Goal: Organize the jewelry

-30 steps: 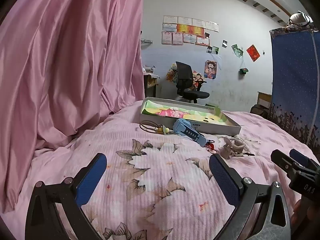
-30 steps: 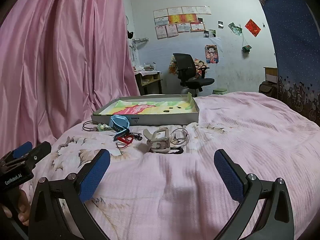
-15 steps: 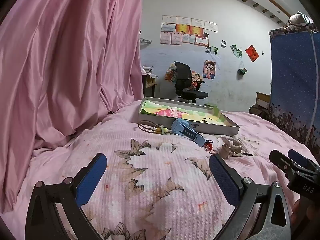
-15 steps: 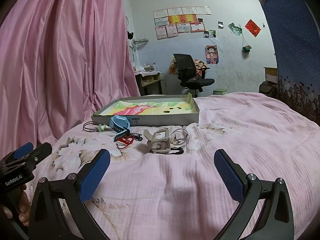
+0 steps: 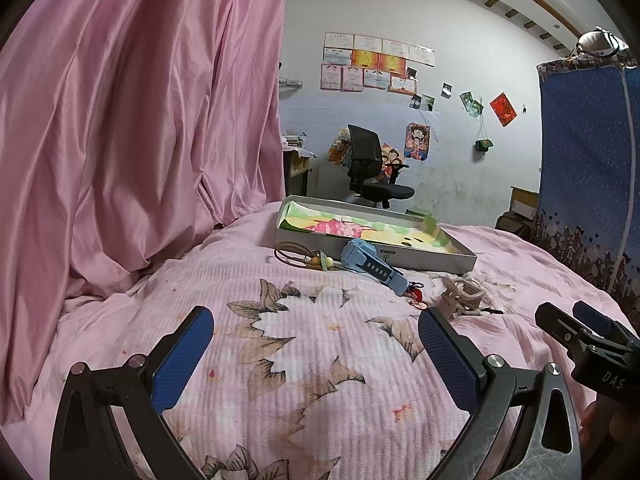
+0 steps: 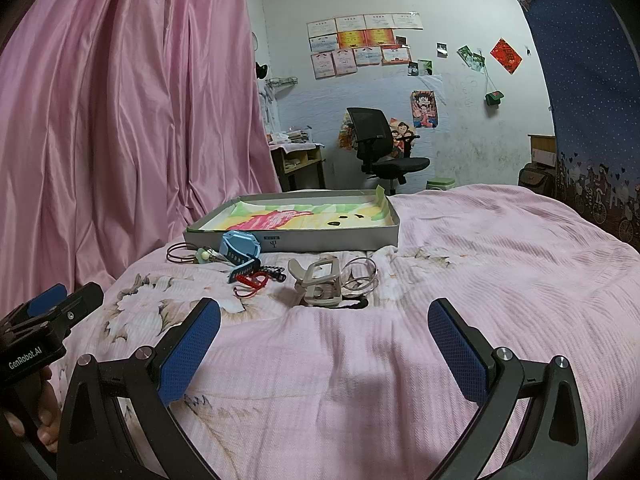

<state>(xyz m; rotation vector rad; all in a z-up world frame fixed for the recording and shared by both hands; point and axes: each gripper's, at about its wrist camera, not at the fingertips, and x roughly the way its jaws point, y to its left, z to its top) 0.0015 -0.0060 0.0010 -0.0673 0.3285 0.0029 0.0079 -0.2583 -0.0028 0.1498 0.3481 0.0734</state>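
A shallow grey box (image 6: 320,240) (image 5: 440,256) with a colourful lining lies on the pink bedspread. In front of it lie a blue watch (image 6: 240,248) (image 5: 372,266), brown hair rings (image 6: 180,252) (image 5: 292,252), a red cord (image 6: 250,282) (image 5: 416,294), a beige clip (image 6: 318,280) (image 5: 460,294) and silver bangles (image 6: 362,274). My left gripper (image 5: 316,350) is open and empty, well short of them. My right gripper (image 6: 324,340) is open and empty, just short of the clip.
A pink curtain (image 5: 120,120) hangs along the left of the bed. A blue cloth wardrobe (image 5: 592,180) stands at the right. A black office chair (image 6: 380,152) and a desk stand beyond the bed's far edge.
Both grippers have drifted slightly; the items look marginally nearer in the right wrist view. Nothing was taken hold of or moved.
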